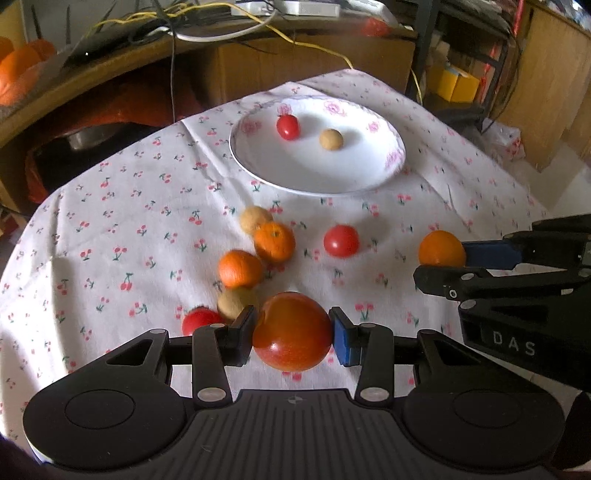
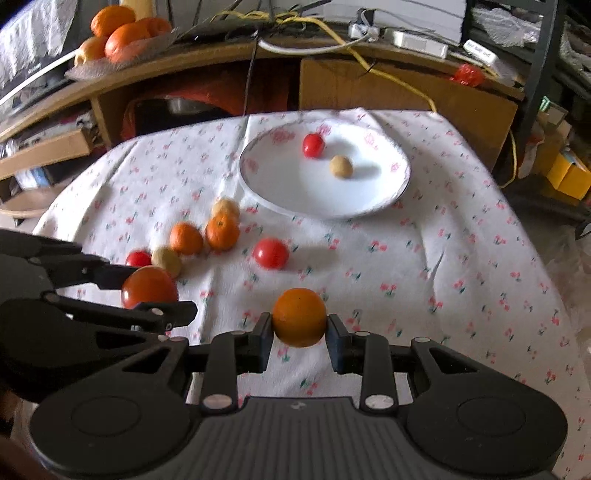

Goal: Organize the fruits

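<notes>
My left gripper (image 1: 292,330) is shut on a large red-orange apple (image 1: 291,332), held just above the cloth; that apple (image 2: 149,287) shows at the left of the right wrist view. My right gripper (image 2: 299,326) is shut on a small orange (image 2: 300,316), which appears at the right of the left wrist view as orange (image 1: 441,248). A white plate (image 1: 258,162) at the far side holds a small tomato (image 1: 287,126) and a tan round fruit (image 1: 331,139). On the cloth lie two oranges (image 1: 274,240), a red tomato (image 1: 341,240), tan fruits (image 1: 255,218) and another tomato (image 1: 199,320).
The table wears a white cherry-print cloth (image 1: 110,258). Behind it stands a wooden desk (image 2: 221,62) with cables, a bowl of oranges (image 2: 118,33) and a cardboard box (image 2: 369,88). Yellow boxes (image 2: 569,177) sit at the right on the floor.
</notes>
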Available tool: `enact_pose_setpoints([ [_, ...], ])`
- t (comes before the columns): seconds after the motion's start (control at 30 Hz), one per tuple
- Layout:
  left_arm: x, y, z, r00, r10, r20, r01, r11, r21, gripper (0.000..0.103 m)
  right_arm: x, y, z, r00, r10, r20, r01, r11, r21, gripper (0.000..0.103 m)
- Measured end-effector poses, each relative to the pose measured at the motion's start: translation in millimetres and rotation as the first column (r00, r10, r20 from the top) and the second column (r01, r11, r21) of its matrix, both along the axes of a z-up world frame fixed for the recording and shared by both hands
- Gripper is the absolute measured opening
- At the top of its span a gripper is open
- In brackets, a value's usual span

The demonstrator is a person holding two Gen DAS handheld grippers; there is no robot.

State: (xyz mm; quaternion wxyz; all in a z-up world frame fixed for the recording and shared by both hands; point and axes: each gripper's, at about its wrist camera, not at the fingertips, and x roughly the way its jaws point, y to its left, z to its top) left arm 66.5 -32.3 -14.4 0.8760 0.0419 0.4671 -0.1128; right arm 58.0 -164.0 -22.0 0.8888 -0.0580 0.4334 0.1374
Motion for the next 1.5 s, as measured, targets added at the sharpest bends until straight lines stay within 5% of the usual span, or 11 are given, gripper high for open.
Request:
enact_pose_setpoints([
  [0.53,58,-12,18,0.999,-0.008,0.051,0.010,0.999,-0.042,0.050,58,-15,10,0.997,-0.071,-0.013,0.071,0.997,0.038,0.030],
  [1.5,132,-17,-1,0.999,0.014,0.033,-0.012,0.999,-0.048,0.049,145,-14,-1,0.996,-0.088,0.012,0.088,0.996,-0.003,0.031],
])
